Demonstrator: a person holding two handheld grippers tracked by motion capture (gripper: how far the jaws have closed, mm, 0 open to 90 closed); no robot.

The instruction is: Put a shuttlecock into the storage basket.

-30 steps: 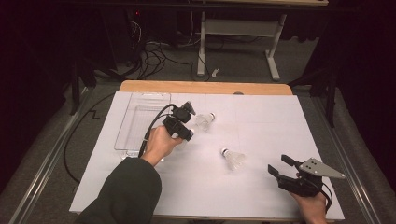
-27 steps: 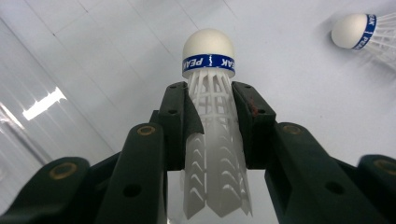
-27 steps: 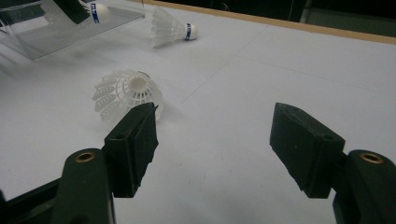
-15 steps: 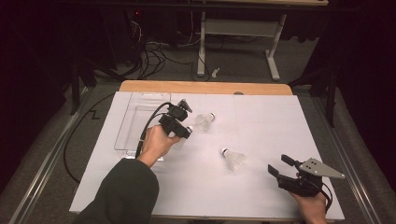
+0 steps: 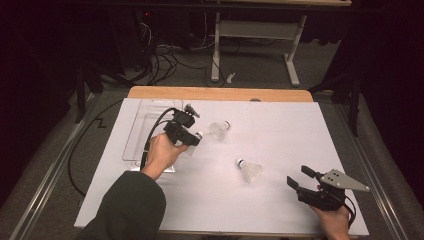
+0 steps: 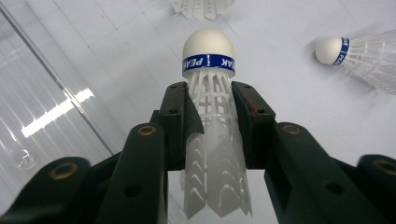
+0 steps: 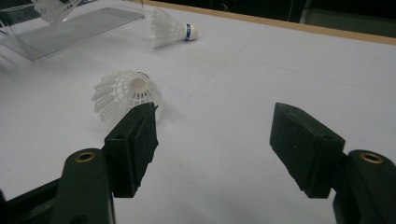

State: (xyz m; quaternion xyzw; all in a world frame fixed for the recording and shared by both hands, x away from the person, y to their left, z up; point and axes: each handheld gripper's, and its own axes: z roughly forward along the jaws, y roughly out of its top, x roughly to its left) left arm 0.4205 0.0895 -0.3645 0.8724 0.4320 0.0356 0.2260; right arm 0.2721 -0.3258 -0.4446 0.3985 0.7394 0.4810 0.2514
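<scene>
Left gripper (image 6: 210, 116): clamped on the feather skirt of a held shuttlecock (image 6: 211, 93), cork tip pointing away, just right of the clear tray (image 5: 145, 130).
Right gripper (image 7: 215, 135): jaws wide, nothing between them, near right corner of the bench (image 5: 300, 125).
Second shuttlecock (image 5: 219, 129): lying on the bench, far centre.
Third shuttlecock (image 5: 249, 170): lying centre-right, between the two grippers.

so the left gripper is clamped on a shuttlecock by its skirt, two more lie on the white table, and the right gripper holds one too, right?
Not quite: the right gripper holds nothing; the right gripper view shows its jaws wide apart. The left gripper does clamp the shuttlecock by its skirt, with two more on the table.
</scene>
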